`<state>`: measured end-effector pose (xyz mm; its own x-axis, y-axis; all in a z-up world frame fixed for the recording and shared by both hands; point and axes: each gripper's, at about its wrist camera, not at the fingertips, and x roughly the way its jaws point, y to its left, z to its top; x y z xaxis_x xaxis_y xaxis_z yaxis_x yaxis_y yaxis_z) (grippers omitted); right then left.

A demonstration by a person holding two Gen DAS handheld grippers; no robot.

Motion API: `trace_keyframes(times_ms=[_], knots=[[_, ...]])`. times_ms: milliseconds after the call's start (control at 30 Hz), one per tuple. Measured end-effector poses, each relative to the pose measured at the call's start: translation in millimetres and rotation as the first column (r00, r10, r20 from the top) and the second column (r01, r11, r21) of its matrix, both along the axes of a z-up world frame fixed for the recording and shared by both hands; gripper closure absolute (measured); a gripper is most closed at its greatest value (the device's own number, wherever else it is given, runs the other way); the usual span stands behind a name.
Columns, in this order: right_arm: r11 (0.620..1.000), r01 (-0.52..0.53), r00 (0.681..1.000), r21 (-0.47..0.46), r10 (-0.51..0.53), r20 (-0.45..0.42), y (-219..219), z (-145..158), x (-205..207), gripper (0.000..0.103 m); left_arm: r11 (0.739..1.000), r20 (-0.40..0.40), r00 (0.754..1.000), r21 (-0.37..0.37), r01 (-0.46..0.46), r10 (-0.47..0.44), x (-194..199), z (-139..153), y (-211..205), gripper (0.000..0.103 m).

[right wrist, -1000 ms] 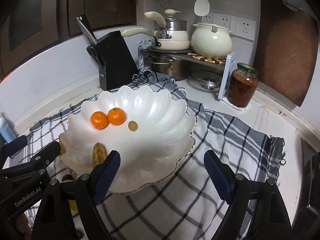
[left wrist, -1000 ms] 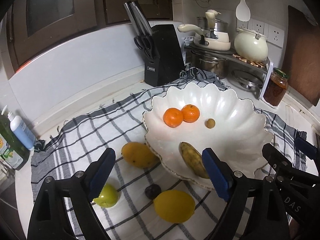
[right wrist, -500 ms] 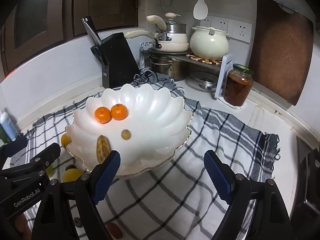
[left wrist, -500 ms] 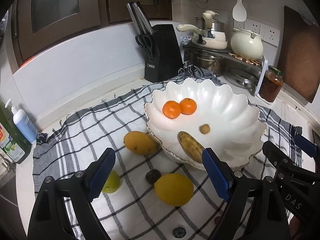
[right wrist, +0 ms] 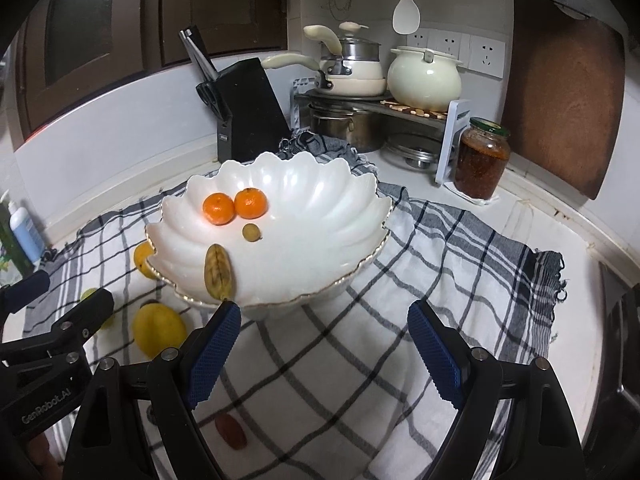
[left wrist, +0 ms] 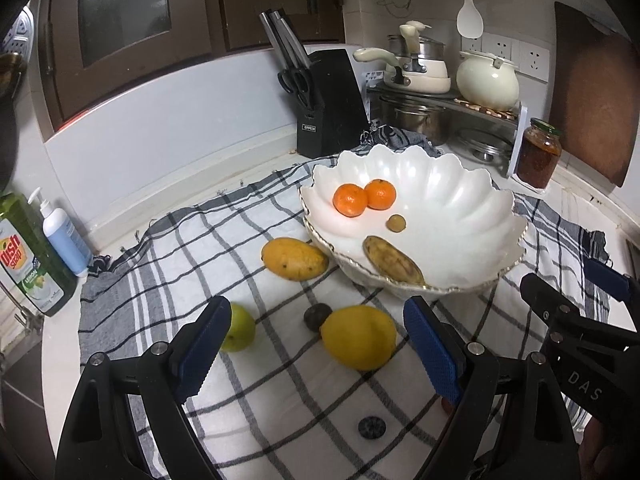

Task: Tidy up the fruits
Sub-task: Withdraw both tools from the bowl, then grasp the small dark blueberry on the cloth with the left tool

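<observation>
A white scalloped bowl sits on a checked cloth and holds two tangerines, a small brown-yellow fruit and a spotted banana piece. On the cloth in front lie a mango, a yellow lemon, a green fruit, a small dark fruit, a dark round berry and a reddish date. My left gripper hangs open above the lemon, empty. My right gripper is open over bare cloth right of the bowl.
A black knife block stands behind the bowl. Pots on a rack and a jar fill the back right corner. Soap bottles stand at the left edge, and a wooden board leans on the right wall.
Both grippers have drawn back from the bowl, so more cloth and more loose fruit show in front. Both stay open and empty.
</observation>
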<state>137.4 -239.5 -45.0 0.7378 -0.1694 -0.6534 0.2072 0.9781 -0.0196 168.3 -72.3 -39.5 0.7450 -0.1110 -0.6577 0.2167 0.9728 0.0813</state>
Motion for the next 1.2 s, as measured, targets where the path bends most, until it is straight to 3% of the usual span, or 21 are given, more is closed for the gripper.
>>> trace_keyframes(times_ms=[533,600,667,933,1200], knots=[[0.998,-0.053,0.999,-0.036,0.053,-0.003,13,-29,-35,0.017,0.999,-0.076,0.996,0.000,0.048,-0.048,-31,-49,2,0.022],[0.997,-0.060,0.998,-0.041,0.060,-0.001,15,-34,-40,0.017,0.998,-0.087,0.995,0.001,0.058,-0.058,-35,-55,1,0.025],[0.998,-0.054,0.999,-0.038,0.054,0.007,16,-38,-46,0.020,0.997,-0.101,0.992,0.012,0.076,-0.075,-37,-62,-1,0.036],[0.998,-0.059,0.998,-0.012,0.059,-0.022,14,-55,-53,0.038,0.994,-0.124,0.986,0.007,0.113,-0.112,-39,-73,-6,0.047],[0.998,-0.061,0.997,0.008,0.062,-0.055,10,-69,-51,0.042,0.992,-0.136,0.984,0.023,0.122,-0.118,-36,-82,-10,0.058]])
